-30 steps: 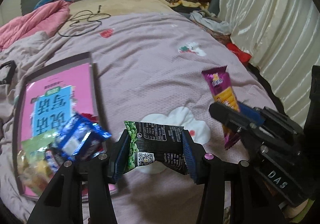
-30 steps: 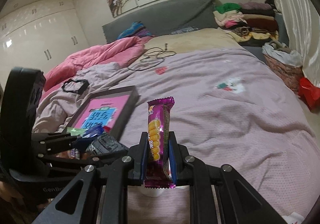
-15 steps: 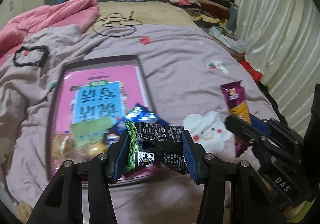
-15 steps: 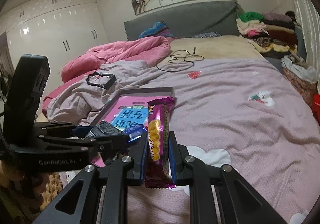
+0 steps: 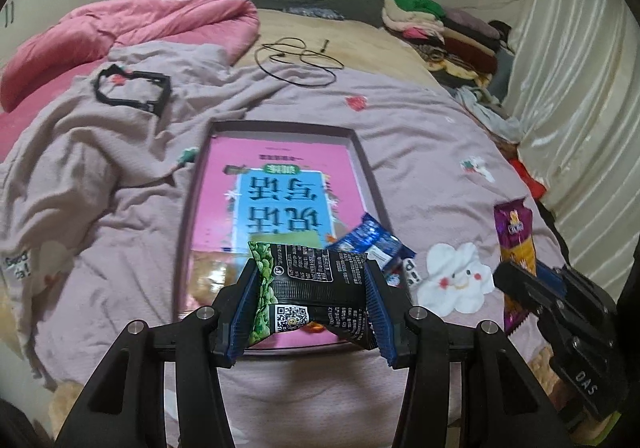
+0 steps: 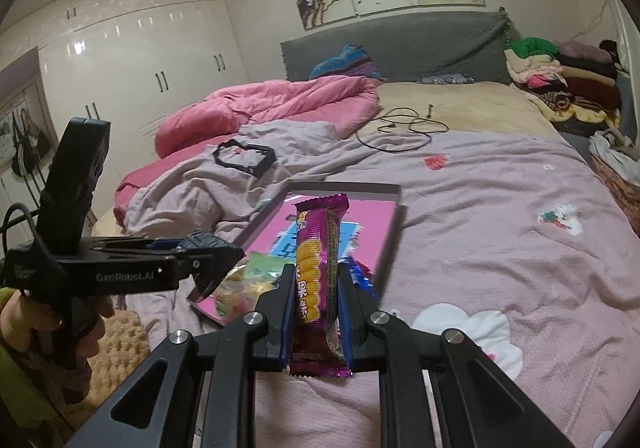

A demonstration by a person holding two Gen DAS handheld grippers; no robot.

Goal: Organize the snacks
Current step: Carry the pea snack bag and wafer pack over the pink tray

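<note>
My left gripper [image 5: 311,302], bottom centre of the left wrist view, is clamped on a black-and-green snack pack [image 5: 310,290], jaws partway apart w/ the pack squeezed between the 2 blue pads. It hangs over the near end of the shallow tray [image 5: 365,161], mid-frame, which has a pink sheet inside plus a blue packet [image 5: 370,240] & a yellow-green bag [image 6: 250,282] at its near end. My right gripper [image 6: 316,306], bottom centre of the right wrist view, is nearly closed, pinching a purple wafer bar [image 6: 320,248] upright. Tray sits on a mauve blanket [image 6: 500,215].
</note>
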